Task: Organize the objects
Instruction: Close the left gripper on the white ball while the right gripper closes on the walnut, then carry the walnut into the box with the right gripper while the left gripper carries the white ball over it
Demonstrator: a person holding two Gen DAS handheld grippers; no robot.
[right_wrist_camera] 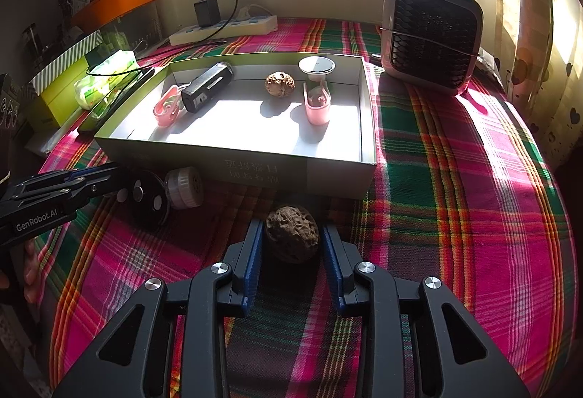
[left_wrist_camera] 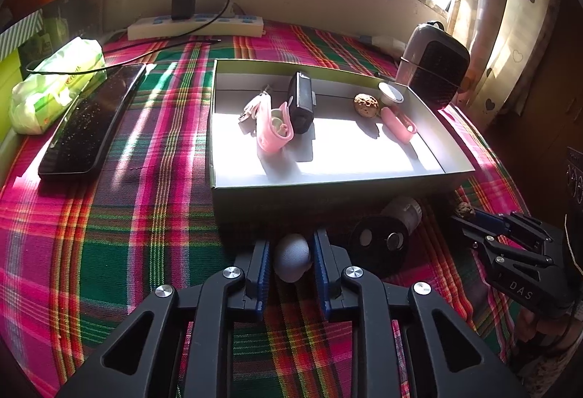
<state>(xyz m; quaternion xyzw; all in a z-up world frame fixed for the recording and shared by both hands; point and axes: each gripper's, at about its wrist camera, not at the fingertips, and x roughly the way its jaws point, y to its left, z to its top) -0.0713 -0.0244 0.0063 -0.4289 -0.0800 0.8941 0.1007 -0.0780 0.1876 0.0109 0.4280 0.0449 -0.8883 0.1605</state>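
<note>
My left gripper (left_wrist_camera: 291, 245) is shut on a small white egg-shaped ball (left_wrist_camera: 292, 261) on the plaid cloth, just in front of the open box (left_wrist_camera: 328, 194). My right gripper (right_wrist_camera: 291, 227) is shut on a brown walnut (right_wrist_camera: 291, 234), its blue pads against both sides, close to the box (right_wrist_camera: 233, 157) front wall. Inside the box lie two pink clips (left_wrist_camera: 271, 128), a black device (left_wrist_camera: 300, 103), another walnut (left_wrist_camera: 365, 105) and a white cap (left_wrist_camera: 390, 93). A black disc (left_wrist_camera: 379, 245) and a white jar (left_wrist_camera: 404, 212) lie between the two grippers.
A dark phone (left_wrist_camera: 87, 121) and a tissue pack (left_wrist_camera: 54, 85) lie left of the box. A power strip (left_wrist_camera: 195, 24) with a charger runs along the back wall. A small fan (right_wrist_camera: 431, 34) stands at the back right. A hand (right_wrist_camera: 31, 274) shows at the left edge.
</note>
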